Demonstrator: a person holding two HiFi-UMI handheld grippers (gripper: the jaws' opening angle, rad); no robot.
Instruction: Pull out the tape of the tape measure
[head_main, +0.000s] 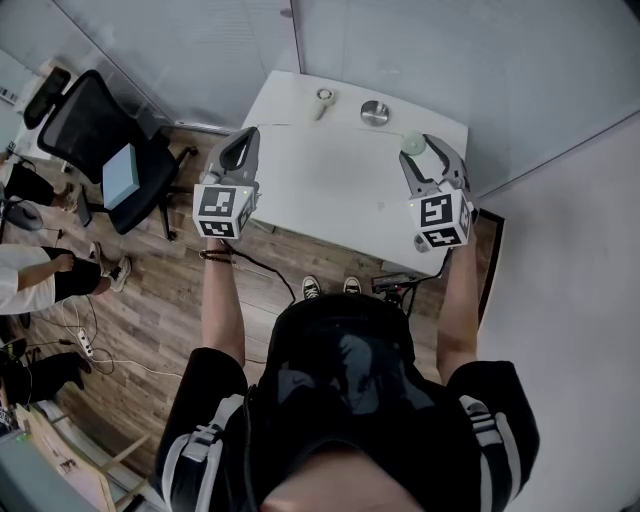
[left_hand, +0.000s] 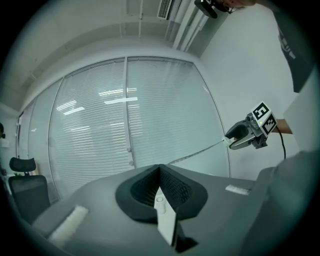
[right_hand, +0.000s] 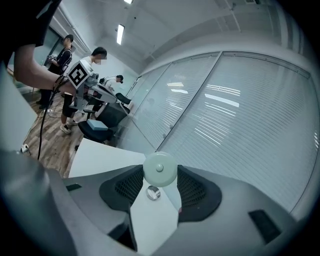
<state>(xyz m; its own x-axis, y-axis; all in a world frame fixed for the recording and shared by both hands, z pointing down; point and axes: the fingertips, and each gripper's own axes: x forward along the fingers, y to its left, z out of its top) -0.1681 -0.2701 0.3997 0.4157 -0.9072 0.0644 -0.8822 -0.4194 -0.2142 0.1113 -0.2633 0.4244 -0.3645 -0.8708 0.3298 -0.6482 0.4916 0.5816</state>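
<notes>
My right gripper (head_main: 424, 150) is shut on a pale green round tape measure (head_main: 413, 143) above the white table's (head_main: 330, 190) far right corner. In the right gripper view the case (right_hand: 160, 169) sits clamped between both pads. My left gripper (head_main: 243, 138) hovers over the table's left edge, its jaws closed together. In the left gripper view a thin tape (left_hand: 200, 150) stretches from my shut left gripper (left_hand: 160, 169) across to the right gripper (left_hand: 243, 136). The tape's end is hidden between the left pads.
A small round silver object (head_main: 375, 112) and a white looped item (head_main: 323, 98) lie at the table's far edge, against a glass wall with blinds. A black office chair (head_main: 105, 140) stands left of the table. People sit at the far left, with cables on the wood floor.
</notes>
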